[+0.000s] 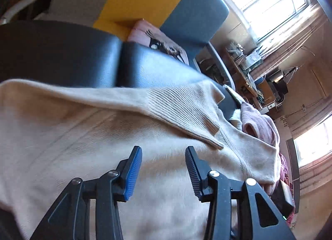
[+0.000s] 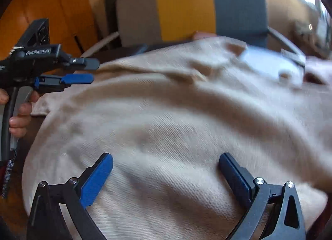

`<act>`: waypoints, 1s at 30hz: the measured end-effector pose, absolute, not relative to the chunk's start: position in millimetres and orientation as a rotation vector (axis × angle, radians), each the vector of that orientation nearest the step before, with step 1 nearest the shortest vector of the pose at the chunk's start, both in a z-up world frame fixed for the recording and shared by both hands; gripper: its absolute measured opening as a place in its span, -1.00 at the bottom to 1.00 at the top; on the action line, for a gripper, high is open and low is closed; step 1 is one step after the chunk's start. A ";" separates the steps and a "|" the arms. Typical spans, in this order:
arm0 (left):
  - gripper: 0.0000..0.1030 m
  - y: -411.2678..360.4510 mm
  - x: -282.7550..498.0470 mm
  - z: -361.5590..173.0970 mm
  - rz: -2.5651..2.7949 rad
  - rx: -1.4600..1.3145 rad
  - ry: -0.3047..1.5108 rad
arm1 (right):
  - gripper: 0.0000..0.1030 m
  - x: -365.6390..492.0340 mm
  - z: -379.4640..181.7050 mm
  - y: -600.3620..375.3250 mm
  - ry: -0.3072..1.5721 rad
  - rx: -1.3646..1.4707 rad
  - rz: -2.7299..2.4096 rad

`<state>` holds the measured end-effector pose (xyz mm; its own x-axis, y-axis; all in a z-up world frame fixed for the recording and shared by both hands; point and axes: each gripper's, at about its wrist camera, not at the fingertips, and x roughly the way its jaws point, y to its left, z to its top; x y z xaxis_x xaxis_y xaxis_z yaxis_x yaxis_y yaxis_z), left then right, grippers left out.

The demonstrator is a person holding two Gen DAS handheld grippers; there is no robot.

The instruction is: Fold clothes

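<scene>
Cream ribbed-knit sweater has one sleeve folded across, body folds still to go I'd say. Left gripper and right gripper both released, holding nothing.

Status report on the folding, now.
Left gripper open, empty. Right gripper open, empty. Beige sweater spread flat, sleeve folded across. Pink garment piled beside it.

Right wrist view motion-blurred: far end of the cream knitted sweater smeared, a pale blue-white patch on it unreadable. Person's hand cut by left edge. Left wrist view: cluttered wooden shelf too small to identify; pink garment partly hidden behind sweater.
</scene>
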<state>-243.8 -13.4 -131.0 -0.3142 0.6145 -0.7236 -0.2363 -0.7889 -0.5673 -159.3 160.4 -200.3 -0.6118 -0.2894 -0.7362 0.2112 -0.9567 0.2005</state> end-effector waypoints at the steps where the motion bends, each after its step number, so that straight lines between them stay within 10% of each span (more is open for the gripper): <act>1: -0.09 -9.8 -249.8 -135.0 2.123 -1.407 -0.499 | 1.00 -158.8 -202.9 165.0 -0.166 1.200 -2.585; 30: 0.00 1.9 -400.0 -94.1 2.231 -1.107 -1.013 | 1.00 -138.4 -205.8 175.2 -0.328 1.099 -2.538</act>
